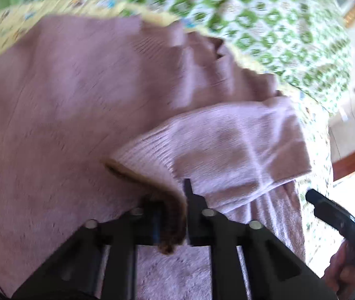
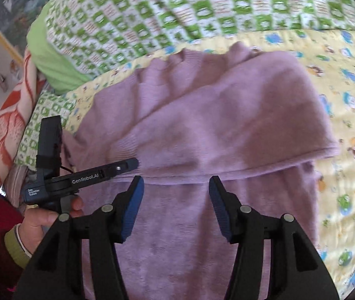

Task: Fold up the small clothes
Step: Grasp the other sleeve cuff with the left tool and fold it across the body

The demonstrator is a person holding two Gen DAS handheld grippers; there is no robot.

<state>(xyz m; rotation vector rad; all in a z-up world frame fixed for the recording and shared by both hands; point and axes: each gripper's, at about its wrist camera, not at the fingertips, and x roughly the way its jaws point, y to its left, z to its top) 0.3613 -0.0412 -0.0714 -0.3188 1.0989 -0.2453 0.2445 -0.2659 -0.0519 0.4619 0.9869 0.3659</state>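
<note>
Folding the pink sweater [image 2: 202, 130] on the bed [image 2: 347, 95]. Left fingers [image 1: 175, 215] pinching its edge; right fingers [image 2: 175, 187] wide, empty. Next: pull across.

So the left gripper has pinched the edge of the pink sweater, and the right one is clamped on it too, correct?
Not quite. The left gripper is shut on the pink sweater, but the right gripper is open: the right wrist view shows its jaws standing apart above the fabric, gripping nothing.

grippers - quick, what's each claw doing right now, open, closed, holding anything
Left claw: closed on a fold of the pink sweater.
Right claw: open, nothing between its pads, above the sweater.
</note>
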